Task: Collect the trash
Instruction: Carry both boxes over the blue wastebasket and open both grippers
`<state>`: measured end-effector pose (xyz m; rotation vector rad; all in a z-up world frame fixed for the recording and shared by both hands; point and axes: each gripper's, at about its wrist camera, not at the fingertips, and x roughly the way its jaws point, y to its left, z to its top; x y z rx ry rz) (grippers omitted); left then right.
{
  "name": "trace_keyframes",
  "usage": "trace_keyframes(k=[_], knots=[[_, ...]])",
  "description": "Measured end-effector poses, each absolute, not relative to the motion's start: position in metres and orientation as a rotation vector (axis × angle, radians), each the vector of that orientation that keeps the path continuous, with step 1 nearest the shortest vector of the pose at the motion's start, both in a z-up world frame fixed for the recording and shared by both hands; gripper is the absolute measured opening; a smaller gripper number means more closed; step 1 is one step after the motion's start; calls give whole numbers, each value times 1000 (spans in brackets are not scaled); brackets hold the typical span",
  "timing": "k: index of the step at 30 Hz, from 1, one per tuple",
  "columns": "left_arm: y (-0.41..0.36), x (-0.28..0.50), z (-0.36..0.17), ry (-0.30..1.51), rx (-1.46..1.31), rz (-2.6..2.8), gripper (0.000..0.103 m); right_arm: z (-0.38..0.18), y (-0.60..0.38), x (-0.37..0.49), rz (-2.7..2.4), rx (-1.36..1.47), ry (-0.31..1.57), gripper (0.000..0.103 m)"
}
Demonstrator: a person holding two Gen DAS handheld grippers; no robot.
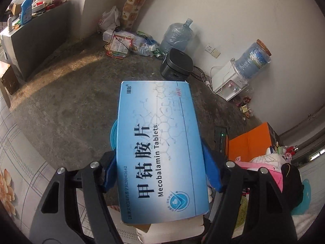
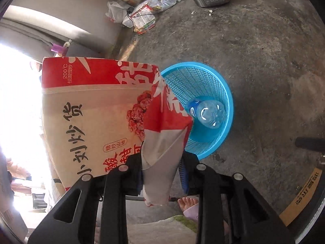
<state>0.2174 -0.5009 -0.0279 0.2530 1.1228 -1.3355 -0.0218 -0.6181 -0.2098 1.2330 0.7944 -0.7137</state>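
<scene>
In the left wrist view a blue medicine box (image 1: 158, 142) printed "Mecobalamin Tablets" fills the centre. My left gripper (image 1: 160, 168) is shut on its two long sides with blue pads. A sliver of the blue basket (image 1: 114, 136) shows behind the box. In the right wrist view my right gripper (image 2: 161, 174) is shut on the lower corner of a red and tan snack bag (image 2: 97, 118), which hangs over the left rim of the blue mesh basket (image 2: 205, 81). A clear plastic bottle (image 2: 207, 112) lies inside the basket on the concrete floor.
A dark rice cooker (image 1: 176, 65), a white water dispenser (image 1: 231, 81) and a water jug (image 1: 176, 36) stand along the far wall. Wrappers and bags (image 1: 126, 42) are heaped in the corner. An orange box (image 1: 249, 142) is at right. A person's foot (image 2: 189, 203) is below the gripper.
</scene>
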Motion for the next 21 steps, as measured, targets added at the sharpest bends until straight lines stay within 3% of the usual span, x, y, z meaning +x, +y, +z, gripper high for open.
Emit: trace_keyframes(k=[3, 4, 5, 6, 11, 16, 21], knots=[[-547, 216, -57, 1133, 247, -1339, 68, -236, -641, 7, -718, 1199, 868, 32], [-563, 216, -69, 1141, 252, -1331, 69, -247, -649, 15, -717, 1200, 873, 38], [-578, 215, -83, 1148, 275, -1313, 70, -259, -656, 18, -713, 1212, 873, 51], [-592, 215, -99, 1153, 300, -1292, 75, -271, -662, 19, -728, 1218, 892, 56], [-610, 224, -161, 1204, 390, -1192, 76, -301, -670, -11, -810, 1348, 844, 57], [-584, 223, -130, 1146, 355, -1222, 76, -279, -654, -44, -828, 1297, 776, 57], [-545, 211, -64, 1008, 344, -1246, 76, -244, -635, -56, -826, 1180, 759, 57]])
